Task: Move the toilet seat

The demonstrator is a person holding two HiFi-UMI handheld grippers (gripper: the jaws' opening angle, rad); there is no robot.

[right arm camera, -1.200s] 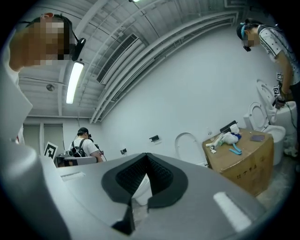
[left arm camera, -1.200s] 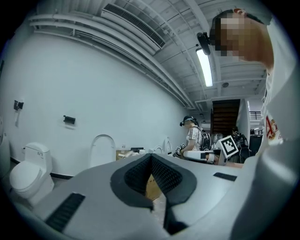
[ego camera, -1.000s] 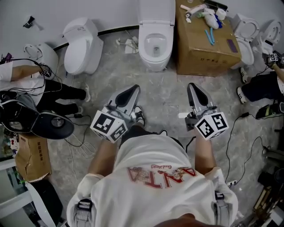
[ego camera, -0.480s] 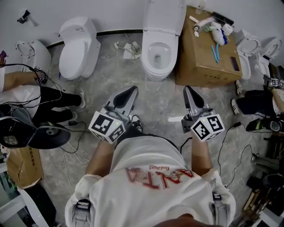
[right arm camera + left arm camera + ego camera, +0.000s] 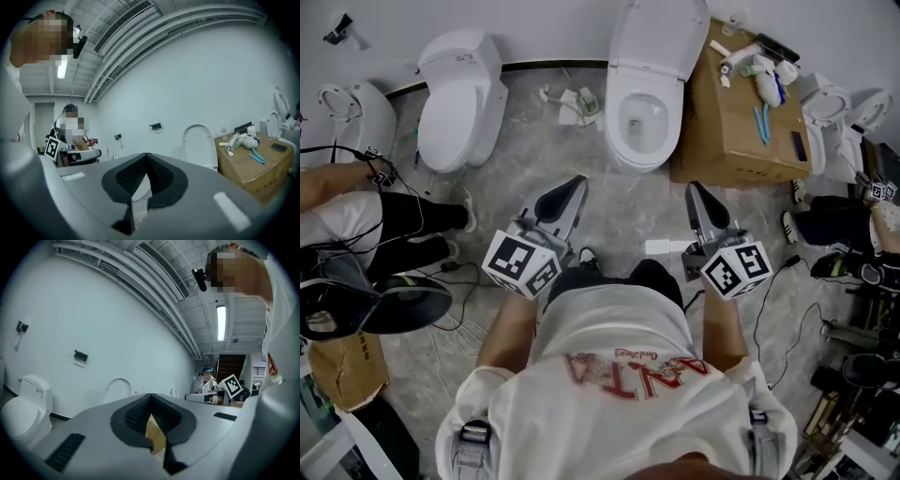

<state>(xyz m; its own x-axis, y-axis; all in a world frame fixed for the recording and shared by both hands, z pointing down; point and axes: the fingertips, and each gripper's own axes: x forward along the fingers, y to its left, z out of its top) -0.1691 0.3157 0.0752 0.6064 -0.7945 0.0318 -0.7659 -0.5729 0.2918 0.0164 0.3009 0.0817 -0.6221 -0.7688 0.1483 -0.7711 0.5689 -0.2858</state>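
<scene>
A white toilet stands against the far wall straight ahead, its bowl open and its seat and lid tipped up against the tank. My left gripper and right gripper are held side by side above the floor, short of the bowl, both pointing at it. Both are shut with nothing between the jaws. In the right gripper view the raised lid shows upright beyond the shut right gripper. The left gripper view shows the shut left gripper against the white wall.
A second toilet with its lid down stands to the left. A cardboard box with bottles and tools on top sits right of the bowl. More toilets stand at far right. People sit at both sides, with cables on the floor.
The person has stepped toward the toilet, which now sits lower and larger in the head view. Both grippers keep their pose and stay shut.
</scene>
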